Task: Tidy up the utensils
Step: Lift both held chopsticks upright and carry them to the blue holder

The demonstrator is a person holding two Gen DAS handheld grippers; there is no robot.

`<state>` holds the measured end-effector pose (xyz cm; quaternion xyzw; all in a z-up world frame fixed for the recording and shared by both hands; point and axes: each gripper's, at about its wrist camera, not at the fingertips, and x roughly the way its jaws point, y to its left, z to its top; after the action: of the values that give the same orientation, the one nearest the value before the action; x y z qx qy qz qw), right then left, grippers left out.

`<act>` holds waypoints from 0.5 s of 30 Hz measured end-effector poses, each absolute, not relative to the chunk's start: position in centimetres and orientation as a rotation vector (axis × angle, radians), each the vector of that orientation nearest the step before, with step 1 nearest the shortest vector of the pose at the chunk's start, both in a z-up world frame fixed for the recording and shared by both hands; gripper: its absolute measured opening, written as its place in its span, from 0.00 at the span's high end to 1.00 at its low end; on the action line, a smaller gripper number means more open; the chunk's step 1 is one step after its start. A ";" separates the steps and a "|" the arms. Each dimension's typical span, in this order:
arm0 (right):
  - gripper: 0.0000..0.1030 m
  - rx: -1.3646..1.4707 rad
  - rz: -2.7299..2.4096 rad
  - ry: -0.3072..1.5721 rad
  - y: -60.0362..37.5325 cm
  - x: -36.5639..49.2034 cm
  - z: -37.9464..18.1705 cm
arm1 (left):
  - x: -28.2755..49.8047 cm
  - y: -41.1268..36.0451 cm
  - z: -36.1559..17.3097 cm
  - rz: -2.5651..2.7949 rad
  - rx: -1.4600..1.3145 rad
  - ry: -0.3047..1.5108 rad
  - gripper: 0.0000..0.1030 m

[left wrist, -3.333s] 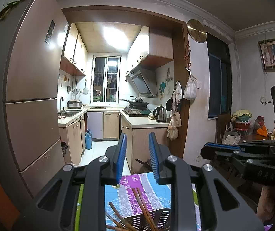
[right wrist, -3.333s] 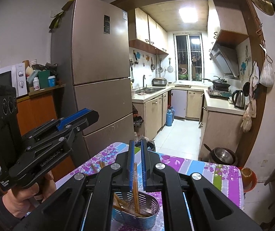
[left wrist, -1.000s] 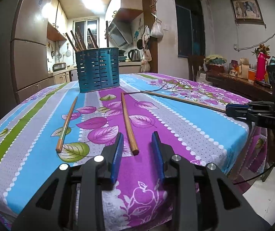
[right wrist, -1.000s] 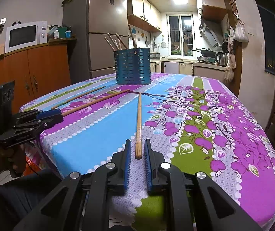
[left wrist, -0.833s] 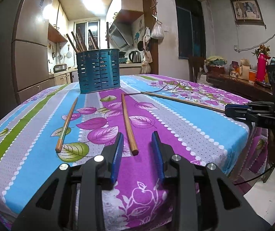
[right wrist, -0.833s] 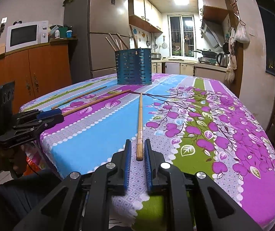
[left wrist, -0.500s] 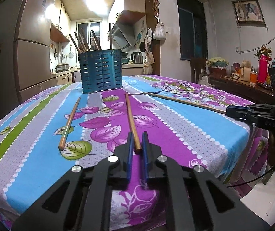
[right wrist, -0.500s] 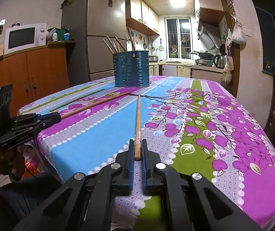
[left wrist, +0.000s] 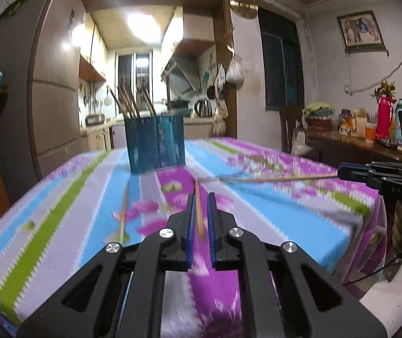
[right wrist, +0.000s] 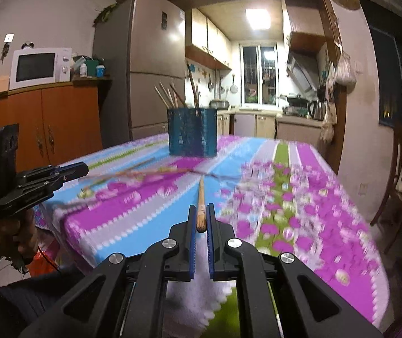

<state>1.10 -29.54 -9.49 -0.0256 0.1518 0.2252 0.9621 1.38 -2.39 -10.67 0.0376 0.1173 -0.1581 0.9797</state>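
- The left gripper [left wrist: 200,219] has its blue-padded jaws pinching the near end of a long brown wooden chopstick [left wrist: 198,202]. The stick runs straight ahead from the jaws, its long axis aimed just right of the teal slotted plastic utensil holder [left wrist: 155,143].
- The right gripper [right wrist: 201,219] is likewise clamped on the butt end of a second wooden chopstick [right wrist: 200,197], which points forward over the striped floral tablecloth [right wrist: 299,197] towards the same holder [right wrist: 192,135].
- The holder stands upright near the far side of the table, well ahead of both grippers. Neither hand looks clearly nearer.
- Several wooden chopsticks [right wrist: 170,95] already stand in it, leaning outward above its rim.
- One more loose wooden chopstick [left wrist: 123,211] lies on the cloth left of the left gripper, its length also running towards the holder.
- My judgement: each held stick must be tipped from near level to upright before it can drop in.
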 end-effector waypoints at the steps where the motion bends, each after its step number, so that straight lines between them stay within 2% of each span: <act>1: 0.92 -0.056 0.458 0.297 -29.5 1.1 -8.9 | 1.5 -2.4 -10.1 -0.317 0.077 0.222 0.94; 8: 0.92 -0.081 0.473 0.211 -28.6 2.0 -4.2 | 2.5 -2.2 -6.4 -0.306 0.080 0.153 0.94; 15: 0.92 -0.091 0.491 0.222 -28.1 1.7 -4.3 | 1.2 -2.3 -12.4 -0.344 0.107 0.313 0.93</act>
<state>1.71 -28.07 -4.34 -0.0452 0.1097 0.2425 0.9629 1.19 -2.28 -12.37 0.0532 0.1548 -0.1705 0.9717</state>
